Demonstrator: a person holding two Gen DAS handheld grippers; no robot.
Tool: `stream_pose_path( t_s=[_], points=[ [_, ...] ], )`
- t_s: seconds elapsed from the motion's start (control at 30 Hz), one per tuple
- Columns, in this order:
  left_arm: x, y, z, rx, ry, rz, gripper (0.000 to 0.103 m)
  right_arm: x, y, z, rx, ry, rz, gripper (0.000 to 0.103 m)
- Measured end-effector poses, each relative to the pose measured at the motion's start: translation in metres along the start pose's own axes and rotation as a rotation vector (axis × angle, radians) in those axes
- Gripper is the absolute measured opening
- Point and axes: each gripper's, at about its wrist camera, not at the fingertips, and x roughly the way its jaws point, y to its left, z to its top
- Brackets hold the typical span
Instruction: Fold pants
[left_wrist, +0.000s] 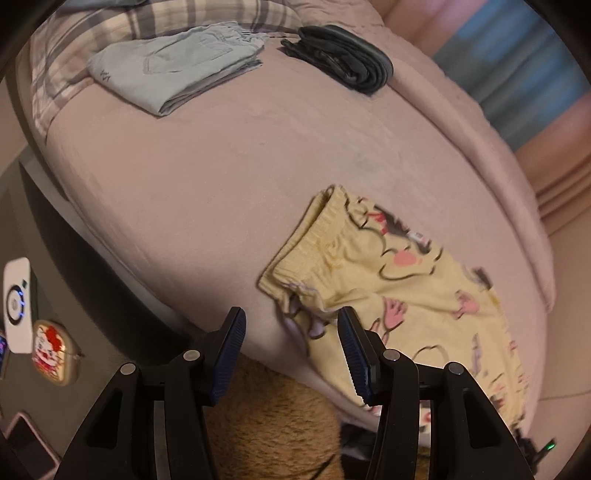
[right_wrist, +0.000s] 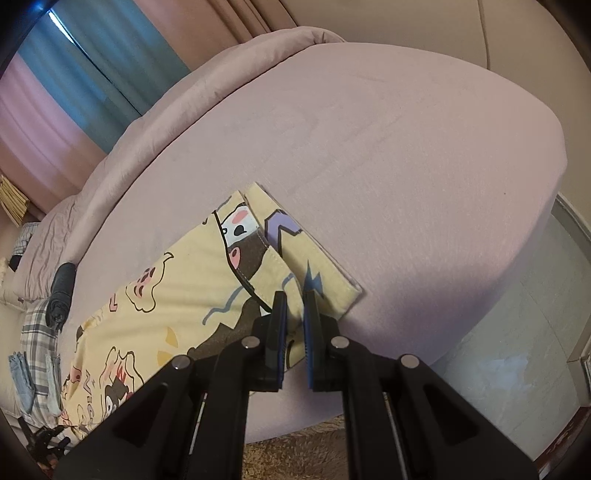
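The yellow pyjama pants (left_wrist: 402, 288) lie flat on the pink bed sheet (left_wrist: 207, 177), near the edge of the bed that is closest to the person. The cloth is pale yellow and printed with cartoon figures in black, white, pink and a little purple. The gathered elastic waistband (left_wrist: 314, 240) is at one end, slightly wrinkled and standing up a bit, and the opening of the waist shows a lighter inside. At the other end, in the right wrist view, the two leg hems (right_wrist: 295, 243) lie side by side, one partly over the other, with a stitched border on each. The left gripper (left_wrist: 291, 350) hangs just before the waistband with its jaws apart and nothing between them; its right finger is in front of the cloth, but I cannot tell if it touches. The right gripper (right_wrist: 294, 317) is clenched on the edge of the pants close to the hem corner, and the cloth rises a little between its blue pads (right_wrist: 282, 325). Farther on the bed, well apart from the yellow pants, lie folded light blue trousers (left_wrist: 173, 70) and a folded dark garment (left_wrist: 347, 55).
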Motion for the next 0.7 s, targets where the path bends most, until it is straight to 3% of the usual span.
stream_pose_path(
  t_s=[0.33, 0.57, 0.63, 0.67, 0.7],
  points=[
    [-0.001, -0.004, 0.006, -0.059, 0.020, -0.123, 0.051, 0.006, 0.003, -0.004, 0.003, 0.011, -0.014, 0.009],
    [0.020, -0.008, 0.011, -0.083, 0.074, -0.146, 0.051, 0.008, 0.005, -0.004, 0.003, 0.012, -0.017, 0.009],
    [0.028, -0.009, 0.013, -0.086, 0.077, -0.155, 0.042, 0.008, 0.005, -0.005, 0.003, 0.010, -0.017, 0.009],
    [0.033, -0.009, 0.014, -0.090, 0.073, -0.130, 0.019, 0.008, 0.005, -0.005, 0.005, 0.008, -0.016, 0.009],
    [0.034, -0.008, 0.014, -0.093, 0.065, -0.115, 0.007, 0.008, 0.005, -0.005, 0.009, 0.004, -0.014, 0.009]
  ],
)
